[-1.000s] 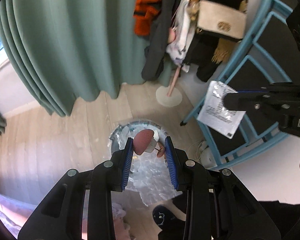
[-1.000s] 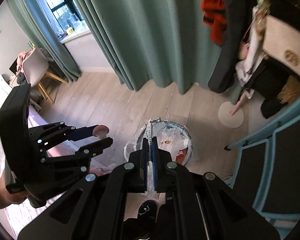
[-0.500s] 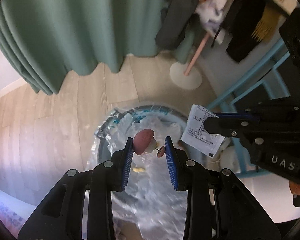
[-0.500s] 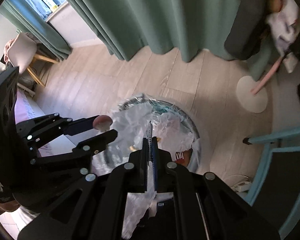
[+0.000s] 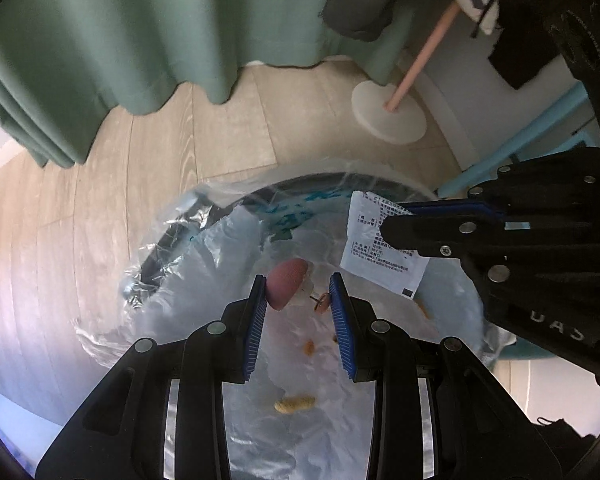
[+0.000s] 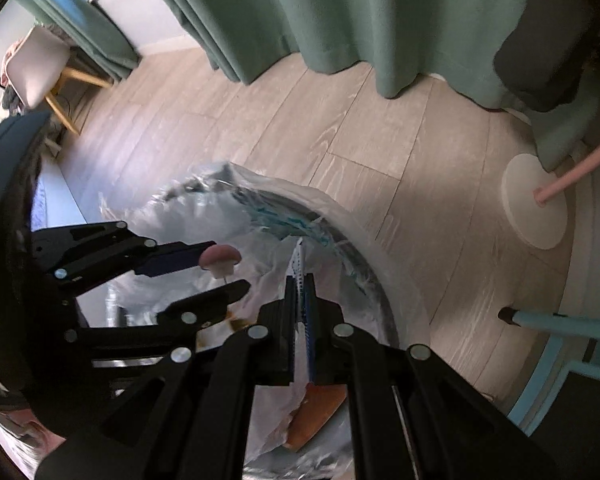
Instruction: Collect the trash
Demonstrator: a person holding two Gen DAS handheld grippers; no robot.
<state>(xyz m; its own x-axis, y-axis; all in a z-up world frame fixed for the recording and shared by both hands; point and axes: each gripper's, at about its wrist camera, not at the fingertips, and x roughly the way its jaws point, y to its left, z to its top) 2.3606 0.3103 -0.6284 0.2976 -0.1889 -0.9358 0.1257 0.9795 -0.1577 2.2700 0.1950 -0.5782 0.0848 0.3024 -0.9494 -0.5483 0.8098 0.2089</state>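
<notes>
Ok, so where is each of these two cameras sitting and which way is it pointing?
Left wrist: on the left gripper, looking down into the lined trash bin; own fingers hold a pink mushroom-shaped piece.
Right wrist: on the right gripper, facing down at the bin; own fingers pinch a white packet.
Both show the bin, the green curtain, and the other gripper.

Bin mouth [image 5: 228, 216] lies open directly beneath both grippers; liner sags inward at its 9 o'clock rim. Right gripper [image 5: 384, 232] with its sachet [image 5: 374, 258] blocks the 3 o'clock approach in the left wrist view. Curtain [image 5: 140, 40] closes 12 o'clock; stand base [image 5: 388, 116] and blue frame [image 5: 540, 132] obstruct 1 to 2 o'clock. Floor [image 5: 100, 200] at 10 o'clock is passable.
</notes>
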